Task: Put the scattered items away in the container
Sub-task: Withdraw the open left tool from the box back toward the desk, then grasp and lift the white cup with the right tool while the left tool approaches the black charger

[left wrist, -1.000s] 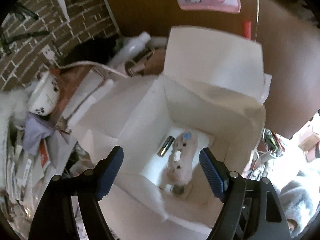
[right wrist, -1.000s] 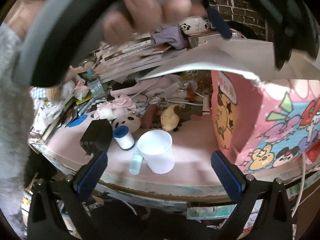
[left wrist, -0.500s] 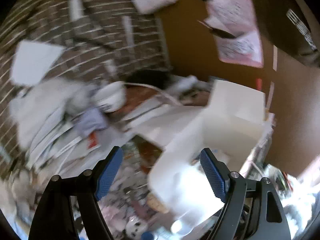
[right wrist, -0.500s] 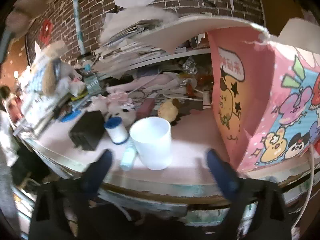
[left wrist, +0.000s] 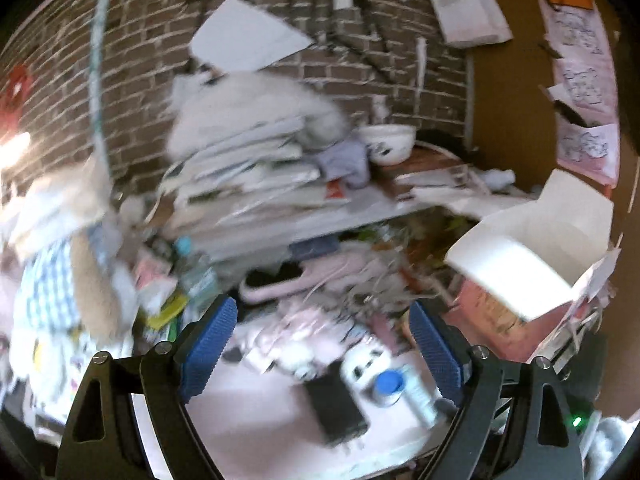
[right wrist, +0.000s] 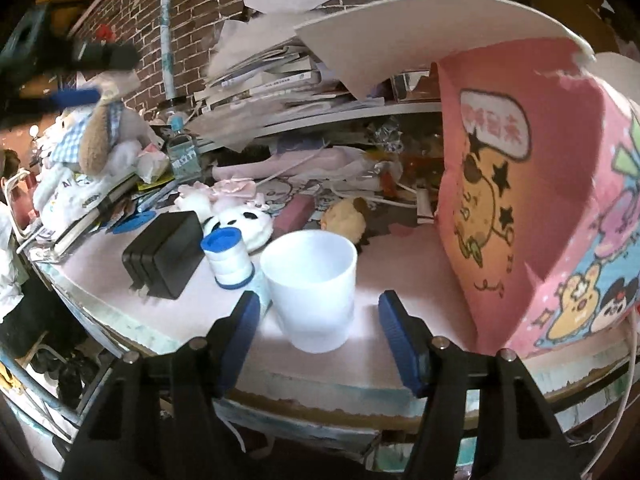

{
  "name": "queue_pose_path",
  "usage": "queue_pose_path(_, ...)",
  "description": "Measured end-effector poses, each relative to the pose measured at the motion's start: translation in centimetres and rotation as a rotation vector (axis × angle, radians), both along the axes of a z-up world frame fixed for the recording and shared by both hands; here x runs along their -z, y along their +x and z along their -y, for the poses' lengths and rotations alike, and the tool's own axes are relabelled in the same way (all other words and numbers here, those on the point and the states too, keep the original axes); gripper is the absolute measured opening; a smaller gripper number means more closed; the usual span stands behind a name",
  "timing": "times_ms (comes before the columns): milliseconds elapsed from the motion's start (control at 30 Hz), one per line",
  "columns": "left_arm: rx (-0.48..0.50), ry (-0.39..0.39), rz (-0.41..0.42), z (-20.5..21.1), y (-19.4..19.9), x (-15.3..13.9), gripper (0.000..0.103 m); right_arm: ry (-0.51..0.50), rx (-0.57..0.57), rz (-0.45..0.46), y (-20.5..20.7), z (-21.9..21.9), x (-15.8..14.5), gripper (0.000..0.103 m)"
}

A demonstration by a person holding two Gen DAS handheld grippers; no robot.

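Between the right tongs (right wrist: pixel 314 322), spread wide, stands a plain white cup (right wrist: pixel 311 288); left tongs (left wrist: pixel 320 348) gape empty.

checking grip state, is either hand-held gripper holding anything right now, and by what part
Nothing is held. The left hand-held gripper is open and empty; the right hand-held gripper is open around the white cup, not closed on it.

The left gripper (left wrist: pixel 322 354) was held above the near part of the scene, its camera pointing forward and down. Its two blue-padded fingers (left wrist: pixel 208 344) stood wide apart, with nothing between them. The view from that wrist was blurred. The right gripper (right wrist: pixel 318 344) sat lower, near the near edge, pointing forward and roughly level. Its blue pads (right wrist: pixel 400 344) were parted too, gripping nothing. At far left in the right wrist view, blurred dark and blue parts of the other gripper showed.
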State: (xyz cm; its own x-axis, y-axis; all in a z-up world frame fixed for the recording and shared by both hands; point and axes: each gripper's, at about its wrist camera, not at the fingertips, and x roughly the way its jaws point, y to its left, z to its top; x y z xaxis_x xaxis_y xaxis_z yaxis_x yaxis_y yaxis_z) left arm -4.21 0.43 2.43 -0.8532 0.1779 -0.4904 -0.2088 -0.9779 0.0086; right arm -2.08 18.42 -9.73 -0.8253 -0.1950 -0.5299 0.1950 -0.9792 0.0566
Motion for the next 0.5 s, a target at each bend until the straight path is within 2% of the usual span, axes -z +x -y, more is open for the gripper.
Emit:
queue_pose_path(267,-0.041,0.069,0.081,2.2,1.1,4.4,0.086,0.017,-0.002,0.008,-0.8,0.4,0.2,0.037)
queue_pose_path(500,-0.055,0.089,0.115,2.6,1.3,5.9,0.086,0.012,-0.003,-0.001,-0.7,0.5,0.2,0.037)
